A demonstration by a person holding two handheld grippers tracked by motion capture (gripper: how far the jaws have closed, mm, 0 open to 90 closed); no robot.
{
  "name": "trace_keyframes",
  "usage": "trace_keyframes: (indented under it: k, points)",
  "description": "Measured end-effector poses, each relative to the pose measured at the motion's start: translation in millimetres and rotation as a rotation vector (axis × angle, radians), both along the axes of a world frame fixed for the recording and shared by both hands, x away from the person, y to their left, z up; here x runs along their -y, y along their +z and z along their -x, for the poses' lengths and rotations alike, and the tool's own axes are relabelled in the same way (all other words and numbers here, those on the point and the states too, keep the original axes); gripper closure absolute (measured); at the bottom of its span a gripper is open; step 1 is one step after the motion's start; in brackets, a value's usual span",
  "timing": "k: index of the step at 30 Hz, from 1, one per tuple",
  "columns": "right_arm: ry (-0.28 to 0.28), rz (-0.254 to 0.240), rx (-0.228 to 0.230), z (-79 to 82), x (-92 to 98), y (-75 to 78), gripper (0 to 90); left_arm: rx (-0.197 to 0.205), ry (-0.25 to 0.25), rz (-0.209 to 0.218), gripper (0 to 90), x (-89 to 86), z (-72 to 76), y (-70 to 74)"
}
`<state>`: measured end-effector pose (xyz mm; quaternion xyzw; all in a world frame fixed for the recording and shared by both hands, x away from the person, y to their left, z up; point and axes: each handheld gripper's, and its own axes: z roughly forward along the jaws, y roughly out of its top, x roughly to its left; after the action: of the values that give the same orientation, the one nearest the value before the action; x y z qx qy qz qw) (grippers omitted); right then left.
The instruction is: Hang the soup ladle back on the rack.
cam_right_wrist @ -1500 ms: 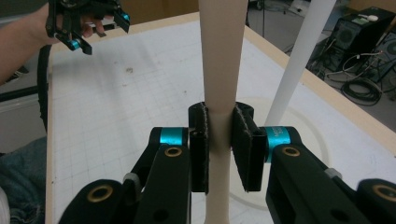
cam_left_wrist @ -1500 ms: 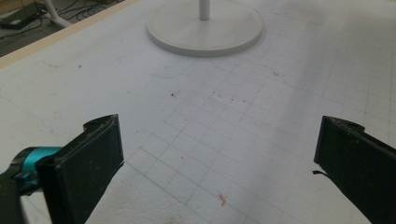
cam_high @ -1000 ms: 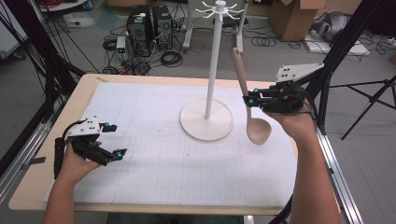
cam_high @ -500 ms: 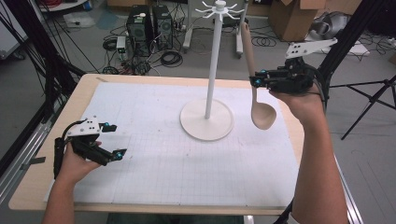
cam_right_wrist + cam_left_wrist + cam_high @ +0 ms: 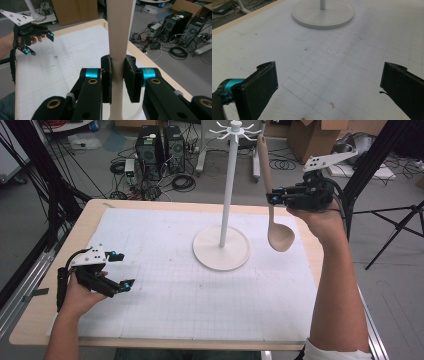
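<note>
The right gripper [image 5: 274, 198], clamped on one wooden spoon [image 5: 279, 236], had risen toward upper right beside one stand [image 5: 221, 250]; the left gripper [image 5: 121, 270] stayed apart.

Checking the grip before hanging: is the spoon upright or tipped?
Upright: the spoon hangs bowl-down, handle up, clamped by the right gripper beside the stand.

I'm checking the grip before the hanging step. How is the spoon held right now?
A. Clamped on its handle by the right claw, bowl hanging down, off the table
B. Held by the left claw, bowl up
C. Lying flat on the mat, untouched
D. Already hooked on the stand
A: the right claw is shut on the spoon at its handle, the bowl hangs down above the mat, beside the white stand.
</note>
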<state>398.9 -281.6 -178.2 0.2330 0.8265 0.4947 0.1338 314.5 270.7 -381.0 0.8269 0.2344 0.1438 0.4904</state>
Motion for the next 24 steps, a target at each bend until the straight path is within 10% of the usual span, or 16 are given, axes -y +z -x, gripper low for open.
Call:
trace_keyframes:
  k: [24]
  points:
    - [-0.001,0.006,-0.033,-14.1,-5.8,-1.8,78.0,0.000,0.009,0.009,1.7,-3.1,0.0,-0.1]
